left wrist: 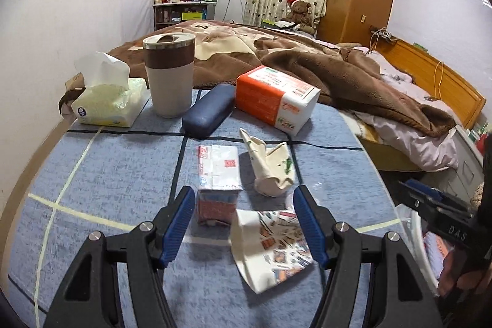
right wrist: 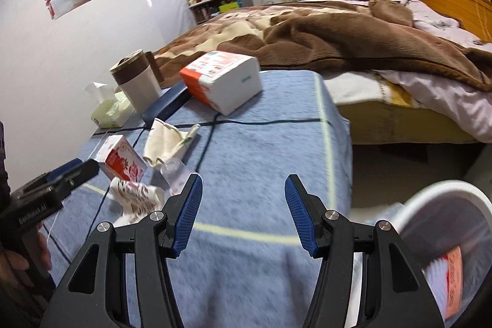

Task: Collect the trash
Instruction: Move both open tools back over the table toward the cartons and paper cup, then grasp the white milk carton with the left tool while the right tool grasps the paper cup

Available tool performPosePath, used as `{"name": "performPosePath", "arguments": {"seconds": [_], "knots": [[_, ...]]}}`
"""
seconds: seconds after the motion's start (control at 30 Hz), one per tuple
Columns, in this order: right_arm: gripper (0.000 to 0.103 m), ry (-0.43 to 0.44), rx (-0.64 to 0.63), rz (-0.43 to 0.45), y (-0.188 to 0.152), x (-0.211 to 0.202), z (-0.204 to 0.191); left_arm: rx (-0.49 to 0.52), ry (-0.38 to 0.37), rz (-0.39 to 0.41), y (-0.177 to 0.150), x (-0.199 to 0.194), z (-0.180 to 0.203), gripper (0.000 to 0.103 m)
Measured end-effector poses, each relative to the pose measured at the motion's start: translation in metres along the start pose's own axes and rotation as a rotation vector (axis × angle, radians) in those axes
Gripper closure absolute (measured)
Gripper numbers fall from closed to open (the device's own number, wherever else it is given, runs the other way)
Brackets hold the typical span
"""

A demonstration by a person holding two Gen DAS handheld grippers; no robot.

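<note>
Blue checked tablecloth (left wrist: 123, 174): holds the trash. Near: printed crumpled wrapper (left wrist: 273, 242), red-and-white small carton (left wrist: 216, 189); behind them a crushed paper cup (left wrist: 270, 168). Far: tissue pack (left wrist: 107, 103), tumbler (left wrist: 169, 73), glasses case (left wrist: 207, 109), napkin pack (left wrist: 273, 100). Left gripper (left wrist: 244, 223): jaws apart, empty, above wrapper. Right gripper (right wrist: 243, 212): jaws apart, empty, over bare cloth. White bin (right wrist: 446, 242): near right, off the table.
</note>
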State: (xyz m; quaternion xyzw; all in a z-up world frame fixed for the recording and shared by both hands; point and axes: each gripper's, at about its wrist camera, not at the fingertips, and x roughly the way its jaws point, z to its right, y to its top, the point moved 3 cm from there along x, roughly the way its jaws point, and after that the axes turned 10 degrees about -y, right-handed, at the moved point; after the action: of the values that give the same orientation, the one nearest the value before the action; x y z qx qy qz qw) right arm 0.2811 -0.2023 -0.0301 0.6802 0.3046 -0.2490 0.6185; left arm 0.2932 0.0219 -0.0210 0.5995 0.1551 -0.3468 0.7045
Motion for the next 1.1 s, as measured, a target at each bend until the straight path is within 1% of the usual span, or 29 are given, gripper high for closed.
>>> {"name": "performPosePath", "arguments": {"seconds": [0.13, 0.27, 0.37, 0.47, 0.63, 0.7, 0.73, 0.77, 0.97, 1.03, 1.1], "knots": [[0.045, 0.025, -0.003, -0.023, 0.010, 0.015, -0.012, -0.025, -0.009, -0.038, 0.002, 0.019, -0.009, 0.034], [0.045, 0.069, 0.008, -0.047, 0.018, 0.029, -0.024, -0.020, 0.007, -0.063, 0.003, 0.034, -0.016, 0.035], [0.045, 0.105, 0.013, -0.071, 0.023, 0.040, -0.033, -0.038, 0.005, -0.048, 0.004, 0.039, -0.023, 0.035], [0.045, 0.134, 0.011, -0.094, 0.028, 0.052, -0.042, -0.045, 0.009, -0.059, 0.006, 0.046, -0.030, 0.035], [0.046, 0.194, 0.010, -0.167, 0.031, 0.071, -0.054, -0.064, 0.021, -0.081, 0.004, 0.056, -0.041, 0.035], [0.048, 0.207, -0.003, -0.194, 0.030, 0.077, -0.060, -0.070, 0.022, -0.080, 0.004, 0.057, -0.044, 0.035], [0.054, 0.208, -0.010, -0.204, 0.030, 0.080, -0.063, -0.071, 0.021, -0.081, 0.004, 0.057, -0.046, 0.035], [0.056, 0.216, -0.016, -0.219, 0.028, 0.084, -0.066, -0.069, 0.019, -0.083, 0.004, 0.058, -0.047, 0.036], [0.057, 0.239, -0.018, -0.272, 0.026, 0.097, -0.075, -0.073, 0.013, -0.078, 0.006, 0.058, -0.053, 0.039], [0.057, 0.234, -0.020, -0.291, 0.024, 0.102, -0.079, -0.080, 0.011, -0.080, 0.007, 0.060, -0.055, 0.043], [0.060, 0.230, -0.021, -0.304, 0.023, 0.105, -0.080, -0.085, 0.012, -0.083, 0.007, 0.061, -0.057, 0.044]]}}
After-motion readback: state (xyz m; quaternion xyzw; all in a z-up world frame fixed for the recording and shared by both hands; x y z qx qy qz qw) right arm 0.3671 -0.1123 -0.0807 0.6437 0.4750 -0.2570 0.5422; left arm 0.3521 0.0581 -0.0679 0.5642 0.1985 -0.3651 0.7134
